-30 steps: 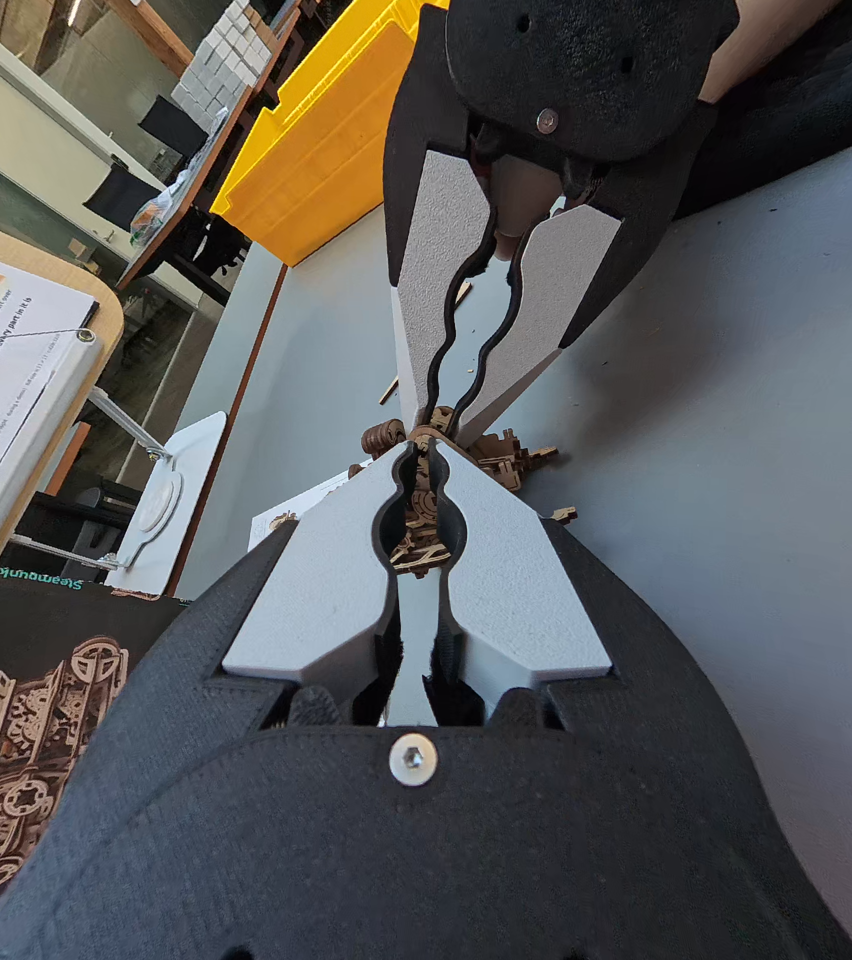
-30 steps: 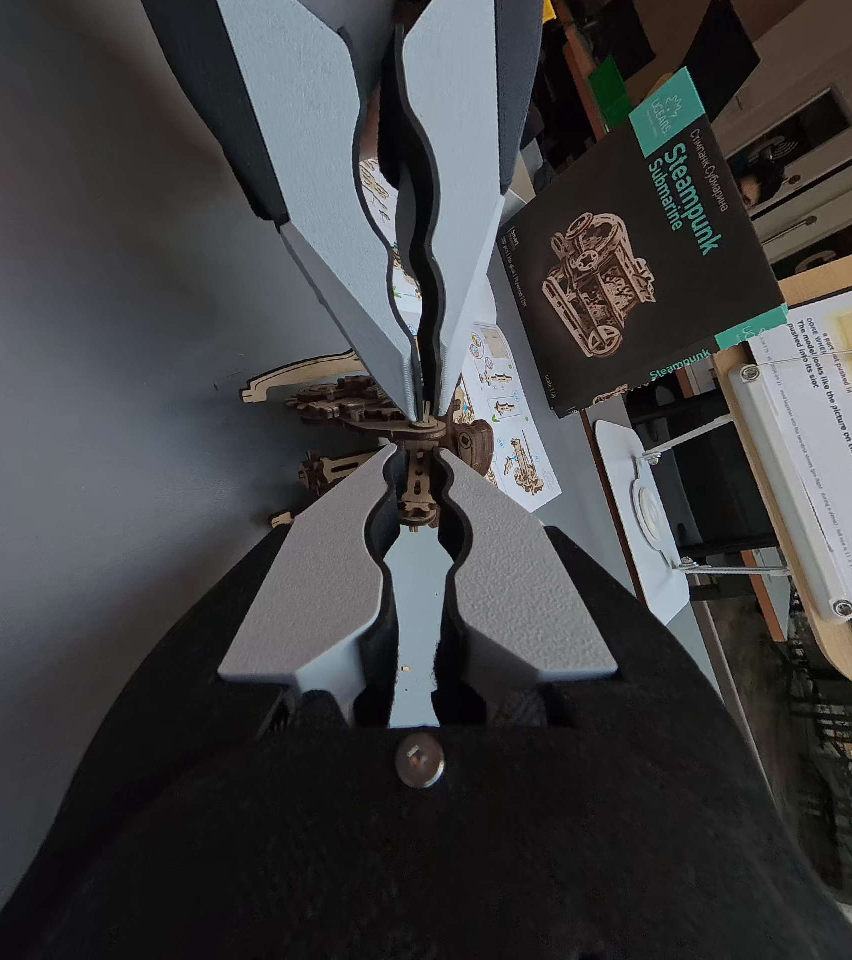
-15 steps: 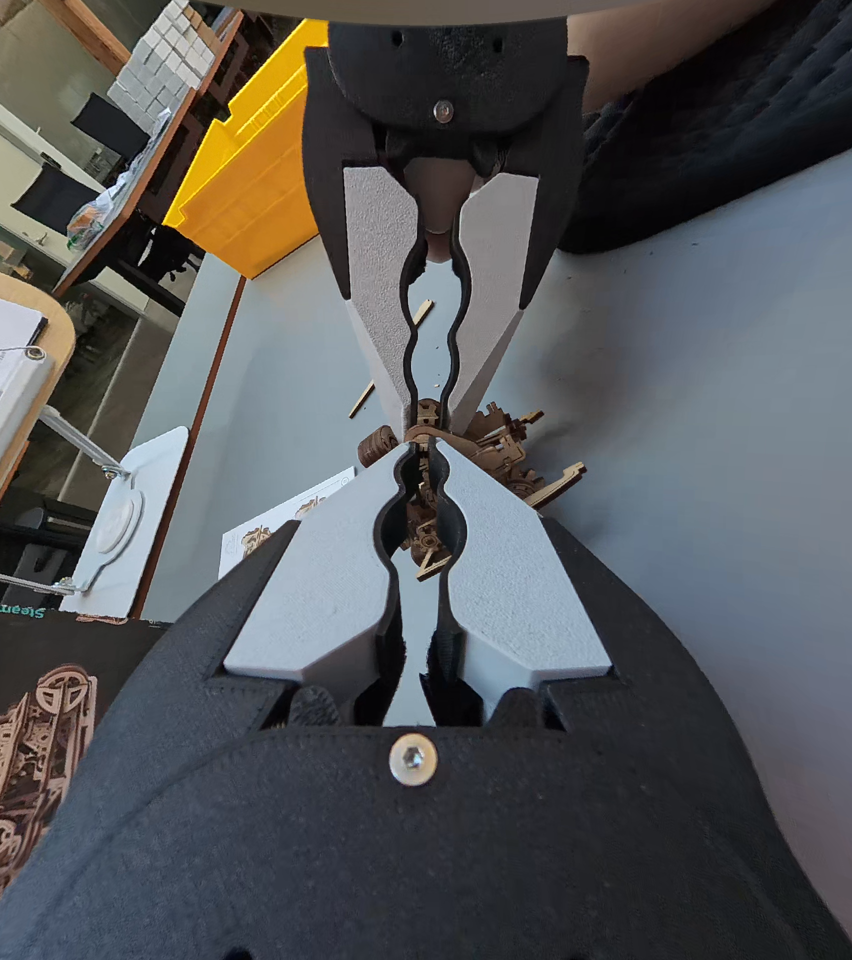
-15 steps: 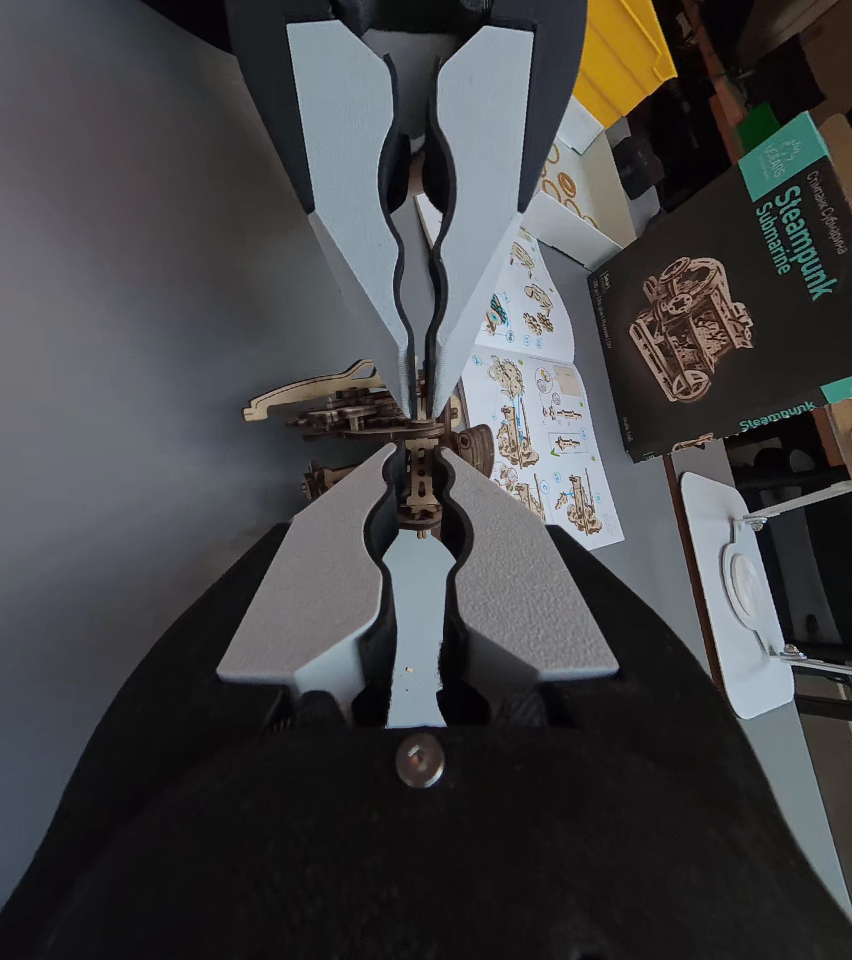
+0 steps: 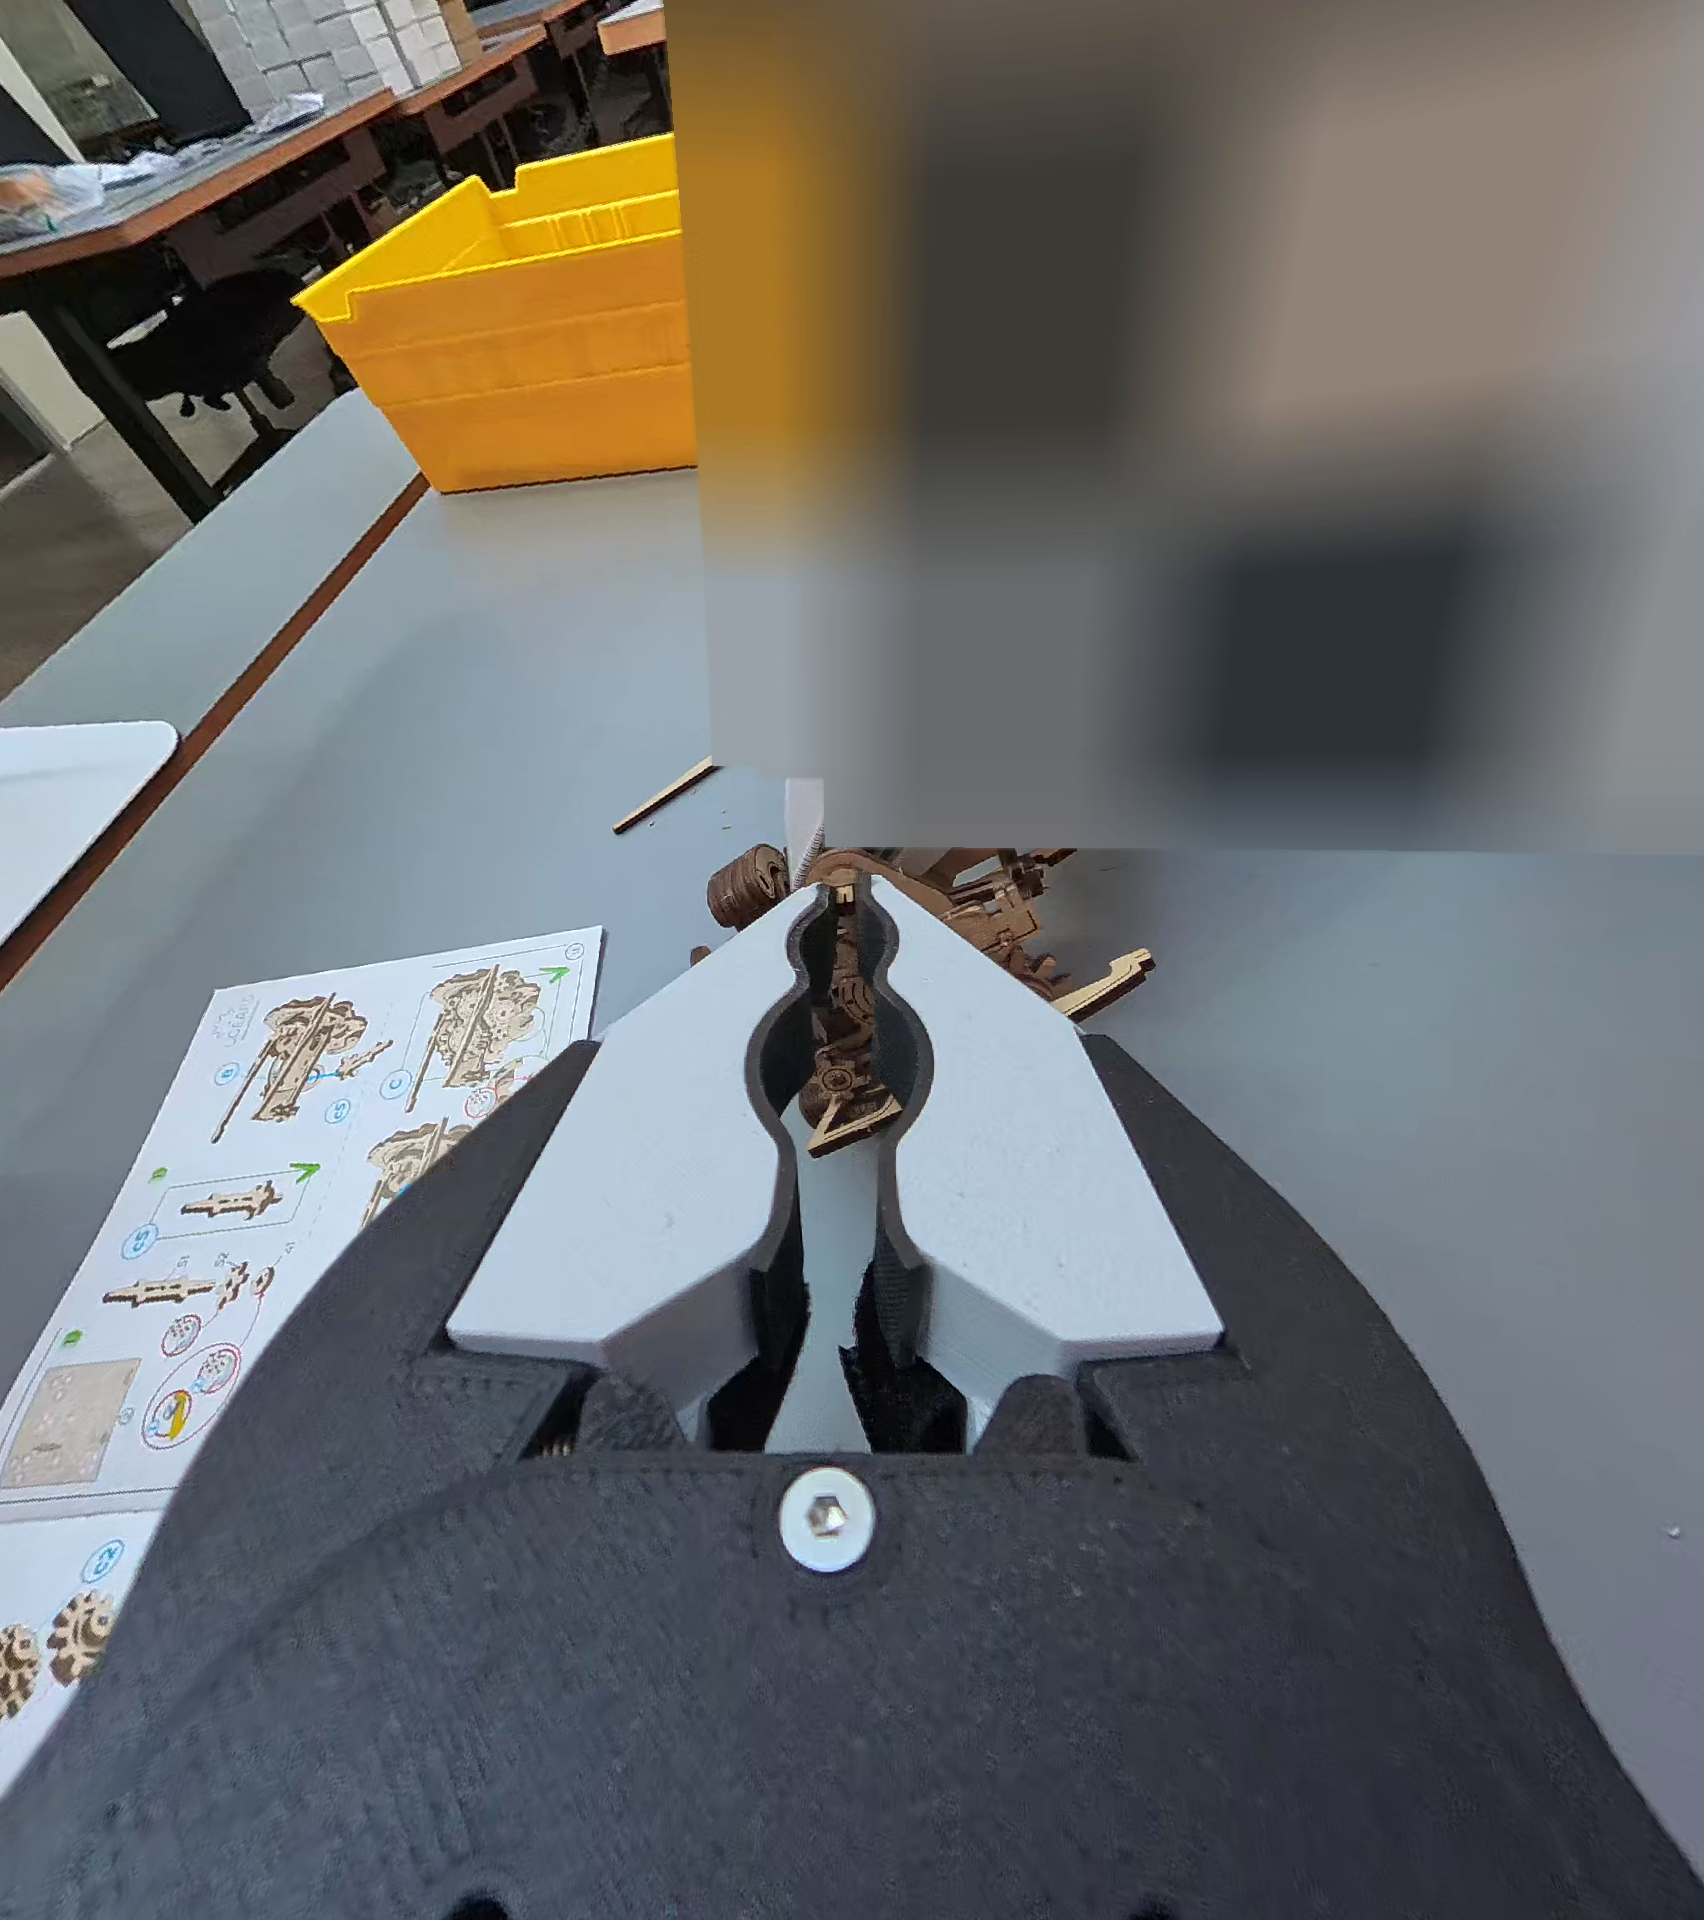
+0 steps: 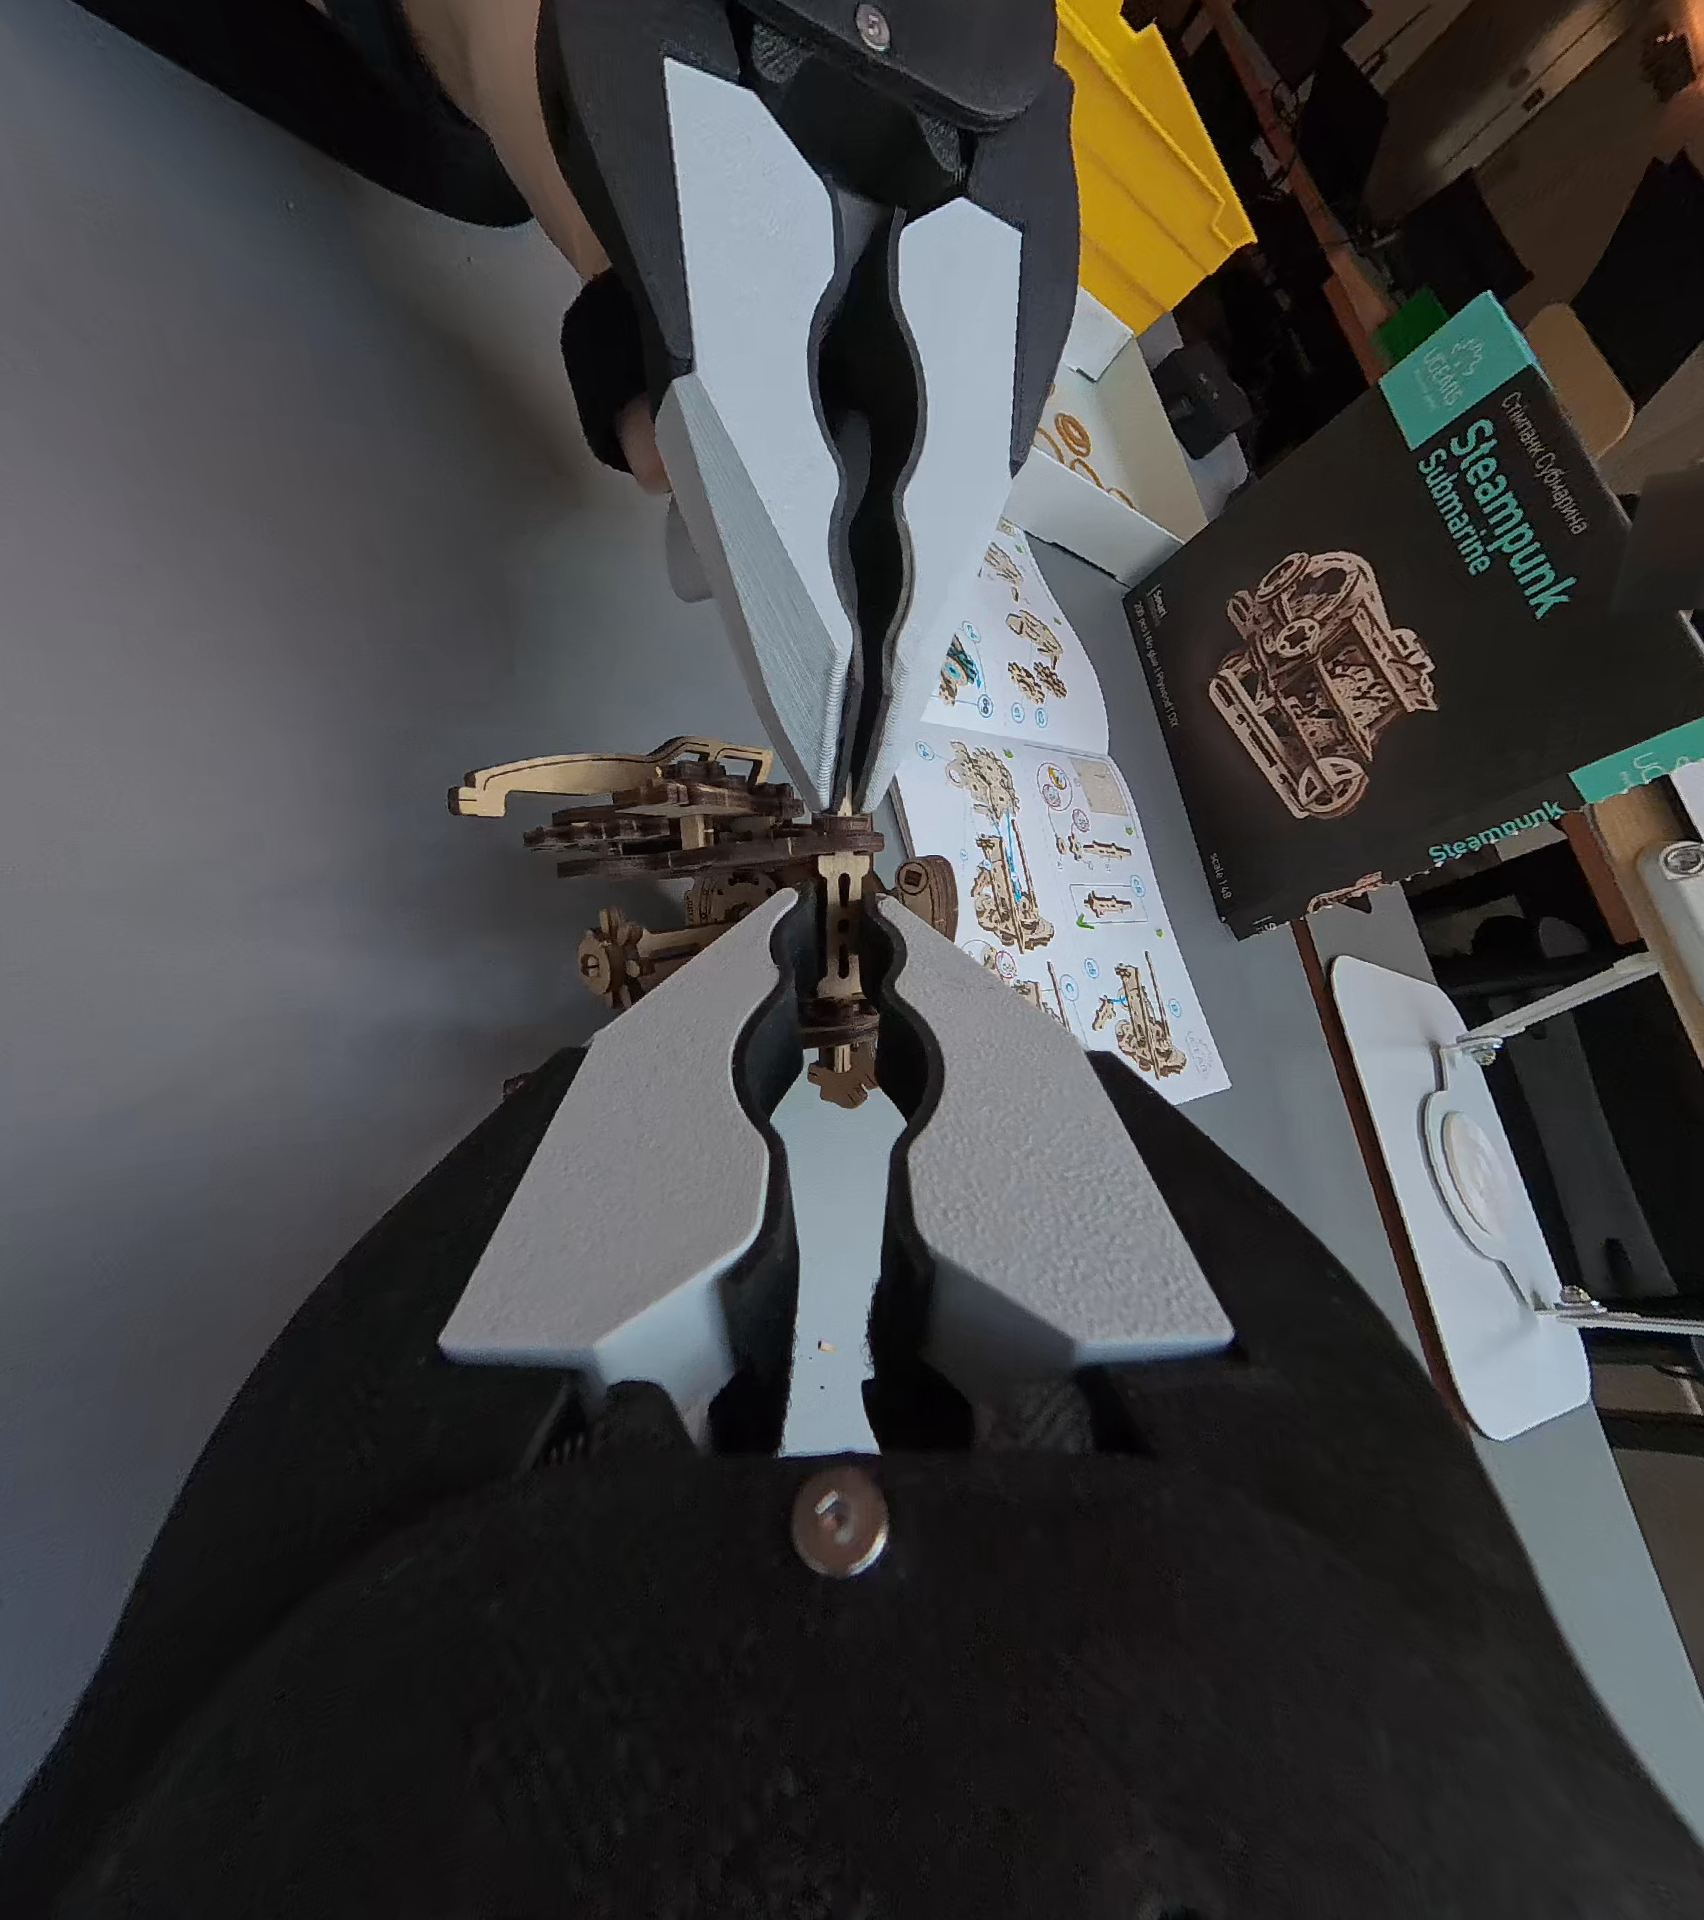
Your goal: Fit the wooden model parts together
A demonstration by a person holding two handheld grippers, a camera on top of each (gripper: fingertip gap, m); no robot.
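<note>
The right gripper (image 6: 835, 914) is closed tight on a pale wooden axle piece (image 6: 840, 935) that stands between its grey fingers (image 6: 661, 1122), a small toothed end showing just behind the tips. Directly ahead, tip to tip, the left gripper (image 6: 853, 805) comes down from above with its fingers nearly together, pinched on the dark gear stack of the wooden model (image 6: 661, 831) where the axle meets it. In the left wrist view, the left gripper (image 5: 843, 899) is likewise clamped on a part of that model, with wooden pieces (image 5: 843, 1081) showing in the gap between its fingers (image 5: 640, 1164). The model hangs just over the grey table (image 6: 183, 644), its curved light-wood arm (image 6: 578, 774) pointing away from the grippers.

Beside the model lies an open instruction sheet (image 6: 1056, 831) with assembly drawings. Past it stands a black box (image 6: 1399, 644) bearing a picture of the model, and a white stand base (image 6: 1450, 1195) sits at the table edge. Farther off rests a yellow bin (image 5: 536, 343), with dark desks behind it.
</note>
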